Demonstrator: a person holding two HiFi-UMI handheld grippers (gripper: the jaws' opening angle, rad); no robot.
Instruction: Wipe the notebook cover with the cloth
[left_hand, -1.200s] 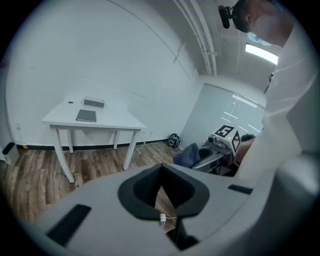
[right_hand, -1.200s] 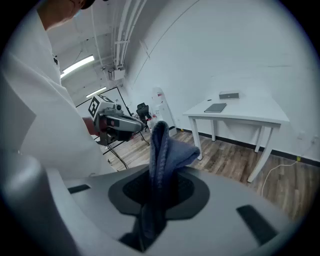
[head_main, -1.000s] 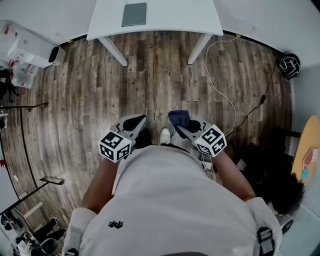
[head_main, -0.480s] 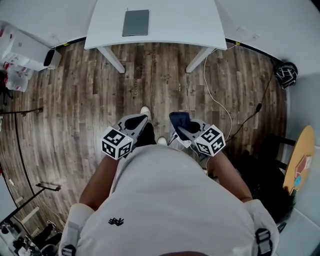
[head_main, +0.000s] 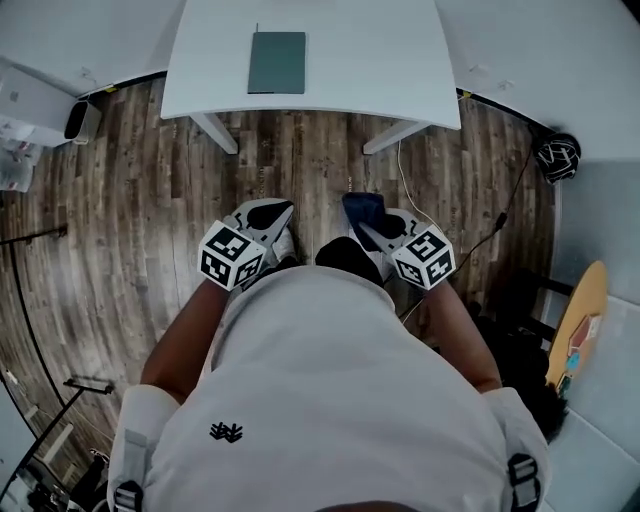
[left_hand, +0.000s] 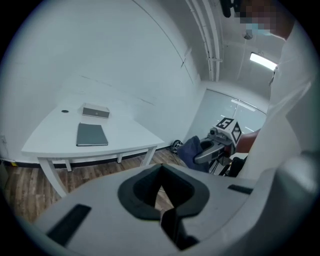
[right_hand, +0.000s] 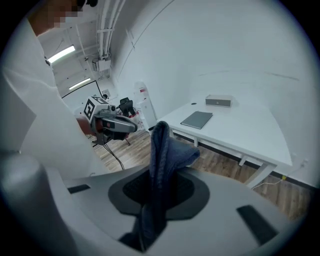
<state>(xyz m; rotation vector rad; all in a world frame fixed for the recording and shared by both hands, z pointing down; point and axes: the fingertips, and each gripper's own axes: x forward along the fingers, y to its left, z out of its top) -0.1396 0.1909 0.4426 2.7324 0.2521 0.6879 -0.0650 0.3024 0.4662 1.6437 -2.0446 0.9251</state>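
Two grippers sit low, near the person's body, over the wood floor. Left gripper: jaws pressed together, nothing between them. Far ahead, the grey notebook lies flat on the left part of the white table, well apart from both grippers. A small grey box sits on the table just beyond it. Right gripper: jaws pinching the blue cloth, which stands up out of them in a fold.

We stand in a bare lab-like room: white walls, plank floor, one white bench, ceiling pipes, strip lights.
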